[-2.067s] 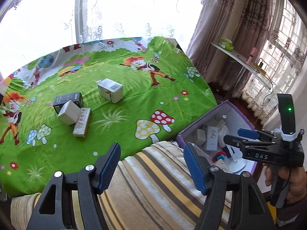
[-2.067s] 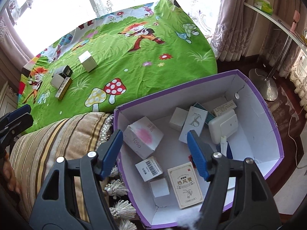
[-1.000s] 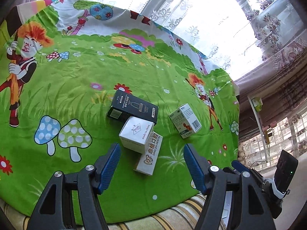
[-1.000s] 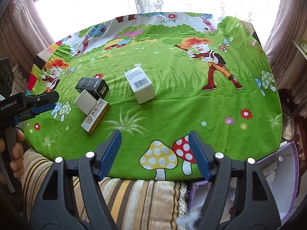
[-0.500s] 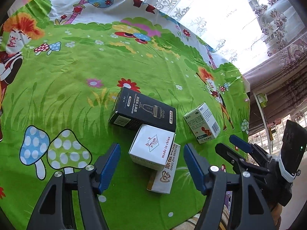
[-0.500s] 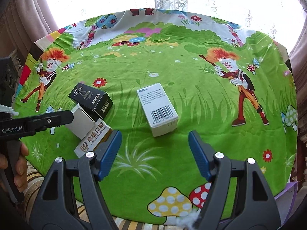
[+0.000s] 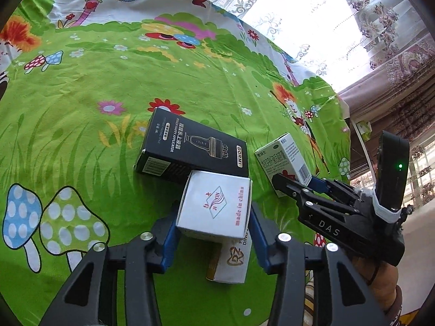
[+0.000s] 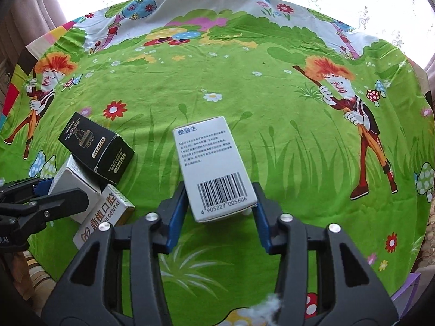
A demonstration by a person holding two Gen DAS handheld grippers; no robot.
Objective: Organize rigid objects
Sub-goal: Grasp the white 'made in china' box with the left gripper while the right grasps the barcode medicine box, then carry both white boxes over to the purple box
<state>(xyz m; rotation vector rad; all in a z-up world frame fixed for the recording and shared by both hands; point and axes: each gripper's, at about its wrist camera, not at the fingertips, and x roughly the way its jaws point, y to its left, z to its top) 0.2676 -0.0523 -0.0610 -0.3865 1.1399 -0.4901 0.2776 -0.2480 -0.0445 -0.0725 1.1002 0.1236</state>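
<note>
Bedsheet [image 8: 244, 87], green cartoon print, carries four boxes: black box [image 7: 195, 149] lies flat with the white box [image 7: 214, 206] leaning on its near edge, and the white box overlaps a dental box [image 7: 233, 263] under it. Left gripper [image 7: 213, 233] is closing, blue pads against both sides of the white box; right gripper [image 8: 220, 212] is closing too, pads at the barcode end of the medicine box [image 8: 214, 168], which lies flat just beside the cluster. Smallest bit: a purple box corner [image 8: 407, 285] at bottom right of the right view.
</note>
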